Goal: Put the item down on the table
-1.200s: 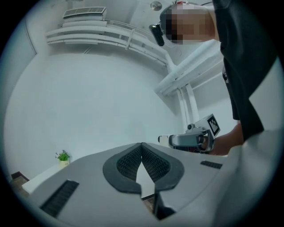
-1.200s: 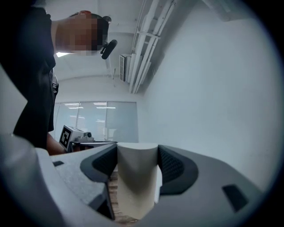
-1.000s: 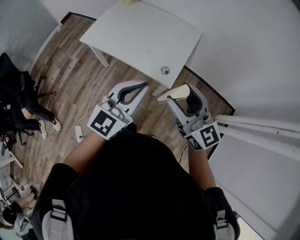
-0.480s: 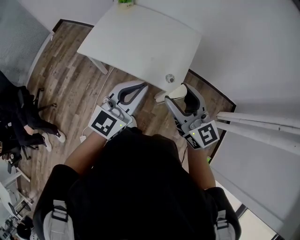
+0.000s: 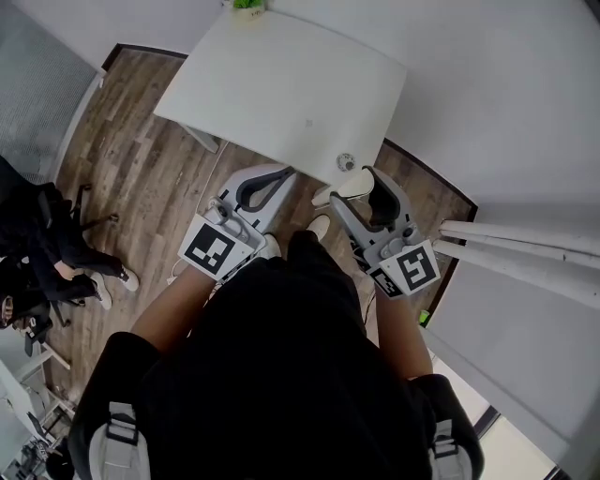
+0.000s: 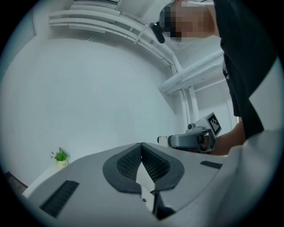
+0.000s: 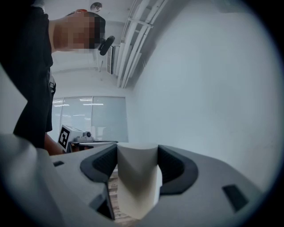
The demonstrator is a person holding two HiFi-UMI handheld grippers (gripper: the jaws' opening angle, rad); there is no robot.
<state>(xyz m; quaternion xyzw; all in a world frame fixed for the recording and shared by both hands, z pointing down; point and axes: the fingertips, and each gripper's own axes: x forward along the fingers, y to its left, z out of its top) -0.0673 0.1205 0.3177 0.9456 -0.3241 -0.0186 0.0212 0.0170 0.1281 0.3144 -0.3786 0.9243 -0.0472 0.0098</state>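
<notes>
Small green potted plant (image 5: 247,6), wood-plank floor (image 5: 141,141), person in black (image 5: 47,253) at left, white pipes (image 5: 525,240) at right

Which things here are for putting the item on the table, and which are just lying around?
For the job:
- right gripper, shut on the cream item
- white table

Just lying about:
- left gripper, shut and empty
- small potted plant at the table's far edge
- small round object near the table's corner
</notes>
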